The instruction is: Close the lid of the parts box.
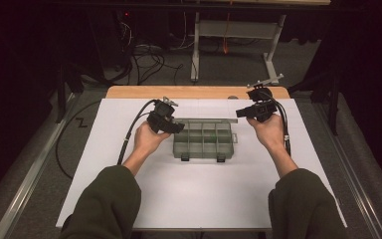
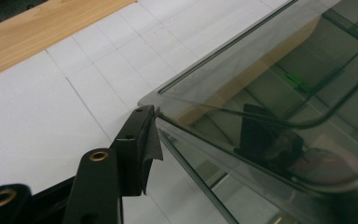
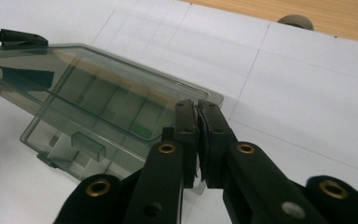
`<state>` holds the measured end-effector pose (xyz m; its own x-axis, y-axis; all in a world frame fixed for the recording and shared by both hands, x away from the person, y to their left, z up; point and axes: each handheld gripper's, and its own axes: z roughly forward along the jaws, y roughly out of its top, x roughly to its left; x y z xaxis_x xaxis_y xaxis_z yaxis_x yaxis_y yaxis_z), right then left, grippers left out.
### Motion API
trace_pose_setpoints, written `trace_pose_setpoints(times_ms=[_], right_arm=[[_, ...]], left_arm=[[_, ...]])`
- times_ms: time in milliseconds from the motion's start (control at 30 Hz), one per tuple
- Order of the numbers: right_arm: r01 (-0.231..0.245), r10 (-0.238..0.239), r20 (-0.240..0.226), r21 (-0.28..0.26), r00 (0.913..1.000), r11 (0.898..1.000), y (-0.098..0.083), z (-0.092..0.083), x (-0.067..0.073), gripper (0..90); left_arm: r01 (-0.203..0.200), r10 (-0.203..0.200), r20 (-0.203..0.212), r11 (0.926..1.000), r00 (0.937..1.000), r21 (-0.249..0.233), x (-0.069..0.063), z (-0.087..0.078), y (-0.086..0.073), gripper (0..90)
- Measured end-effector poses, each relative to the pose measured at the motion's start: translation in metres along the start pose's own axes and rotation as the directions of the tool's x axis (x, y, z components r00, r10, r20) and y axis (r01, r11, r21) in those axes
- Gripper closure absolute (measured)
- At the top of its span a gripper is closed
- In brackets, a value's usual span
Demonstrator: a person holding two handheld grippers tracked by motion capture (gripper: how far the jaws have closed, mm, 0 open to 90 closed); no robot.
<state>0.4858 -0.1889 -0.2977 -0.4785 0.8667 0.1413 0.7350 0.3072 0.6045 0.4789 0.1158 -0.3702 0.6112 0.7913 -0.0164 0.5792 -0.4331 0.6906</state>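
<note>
A smoky clear compartment box (image 1: 203,142) sits mid-sheet with its hinged lid (image 1: 206,120) raised at a slant. My right gripper (image 1: 238,113) is at the lid's right corner. In the right gripper view the right gripper (image 3: 198,108) is shut, its pads pinching the edge of the lid (image 3: 98,88) above the box base (image 3: 56,144). My left gripper (image 1: 176,127) is at the box's back left corner. In the left gripper view one of its fingers (image 2: 135,135) touches the corner of the lid (image 2: 261,70), and the other jaw shows through the lid, well apart.
A white gridded sheet (image 1: 194,199) covers the table, with a wooden strip (image 1: 194,92) along the far edge and a small round grey thing (image 3: 296,21) on it. Behind the table are cables (image 1: 149,57) and a metal stand (image 1: 238,30) on the floor.
</note>
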Motion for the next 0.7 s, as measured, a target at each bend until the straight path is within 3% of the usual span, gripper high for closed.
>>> trace_pose_setpoints(times_ms=[367, 700], right_arm=[[0.032, -0.031, -0.024, 0.036, 0.9992, 0.999, -0.004, 0.002, 0.005, 87.7], [0.044, -0.042, -0.042, 0.059, 0.9982, 0.997, -0.011, 0.007, 0.006, 87.6]], left_arm=[[0.016, -0.016, 0.032, 0.9996, 0.9994, 0.023, 0.0, -0.002, -0.008, 43.5], [0.067, -0.069, 0.05, 0.9972, 0.9964, 0.031, 0.007, -0.012, -0.025, 49.5]])
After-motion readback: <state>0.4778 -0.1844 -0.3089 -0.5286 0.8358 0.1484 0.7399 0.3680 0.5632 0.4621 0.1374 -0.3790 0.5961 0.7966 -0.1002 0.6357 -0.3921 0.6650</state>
